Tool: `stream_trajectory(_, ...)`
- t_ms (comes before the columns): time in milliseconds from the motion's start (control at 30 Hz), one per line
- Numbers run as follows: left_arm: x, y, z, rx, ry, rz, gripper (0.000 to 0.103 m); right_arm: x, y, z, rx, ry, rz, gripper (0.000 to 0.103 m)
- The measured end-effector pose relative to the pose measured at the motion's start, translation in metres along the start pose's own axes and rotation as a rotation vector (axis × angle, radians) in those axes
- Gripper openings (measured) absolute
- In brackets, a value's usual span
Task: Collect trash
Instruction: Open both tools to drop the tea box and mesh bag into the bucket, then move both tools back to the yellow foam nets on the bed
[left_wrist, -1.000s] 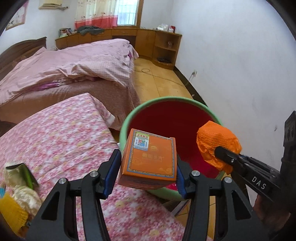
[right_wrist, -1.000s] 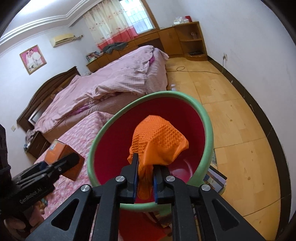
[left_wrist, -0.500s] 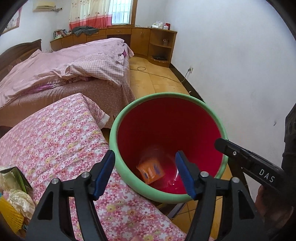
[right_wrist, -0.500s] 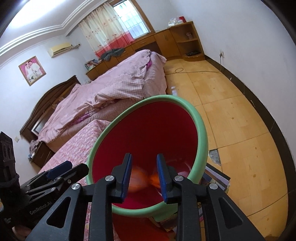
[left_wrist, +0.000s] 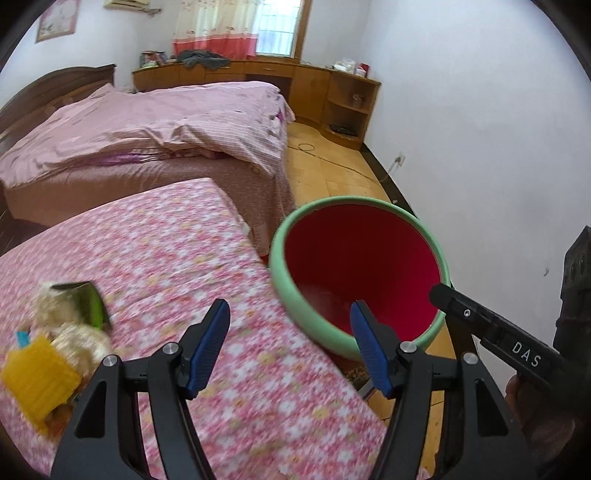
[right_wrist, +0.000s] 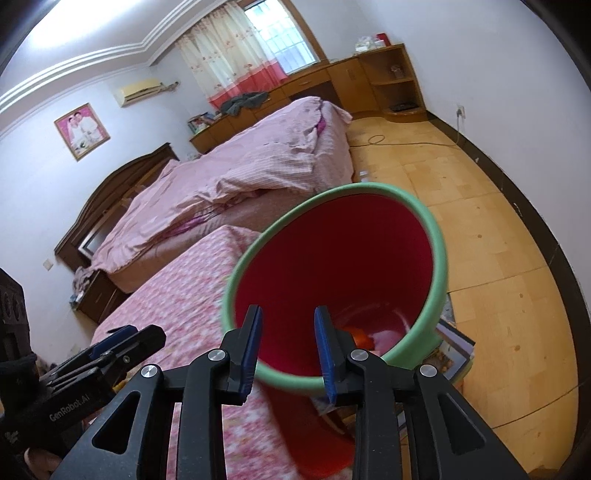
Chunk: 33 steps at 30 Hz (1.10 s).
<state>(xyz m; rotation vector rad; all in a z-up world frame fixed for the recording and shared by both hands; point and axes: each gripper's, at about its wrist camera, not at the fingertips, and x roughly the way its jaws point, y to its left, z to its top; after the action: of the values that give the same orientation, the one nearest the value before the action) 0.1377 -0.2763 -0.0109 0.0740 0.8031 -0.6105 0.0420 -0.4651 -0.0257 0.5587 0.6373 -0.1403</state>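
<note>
A red bin with a green rim (left_wrist: 445, 271) (right_wrist: 439, 258) stands on the floor beside the flowered table. Orange trash (right_wrist: 364, 338) lies at its bottom in the right wrist view. My left gripper (left_wrist: 290, 338) is open and empty, over the table edge next to the bin. My right gripper (right_wrist: 288, 334) is open and empty, just before the bin's near rim; it also shows in the left wrist view (left_wrist: 491, 326). More trash lies at the table's left: a yellow piece (left_wrist: 37, 373), crumpled pale wrappers (left_wrist: 79, 334) and a green packet (left_wrist: 86, 301).
The table has a pink flowered cloth (left_wrist: 166, 251). A bed with pink bedding (left_wrist: 147, 122) stands behind it. A white wall (left_wrist: 480, 129) is at the right, wooden floor (right_wrist: 480, 221) around the bin. Books or papers (right_wrist: 456, 350) lie by the bin's base.
Both grippers let go of their loads: the orange box and the orange crumpled piece dropped into the bin. Both grippers have since pulled back and leftward, open.
</note>
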Motion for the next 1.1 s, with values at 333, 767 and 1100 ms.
stream_trajectory(333,-0.059,0.048,-0.020,-0.093,-0.068,0.079,0.067,-0.011,0.047,-0.018,-0.062,0.030,0.050,0.033)
stream_trajectory(767,-0.097,0.123,-0.049,-0.242,-0.086,0.221,0.067,-0.003,0.093,-0.043,-0.126,0.098,0.085,0.037)
stream_trajectory(1100,-0.100,0.171,-0.072,-0.322,-0.072,0.320,0.067,0.023,0.112,-0.055,-0.138,0.161,0.093,0.043)
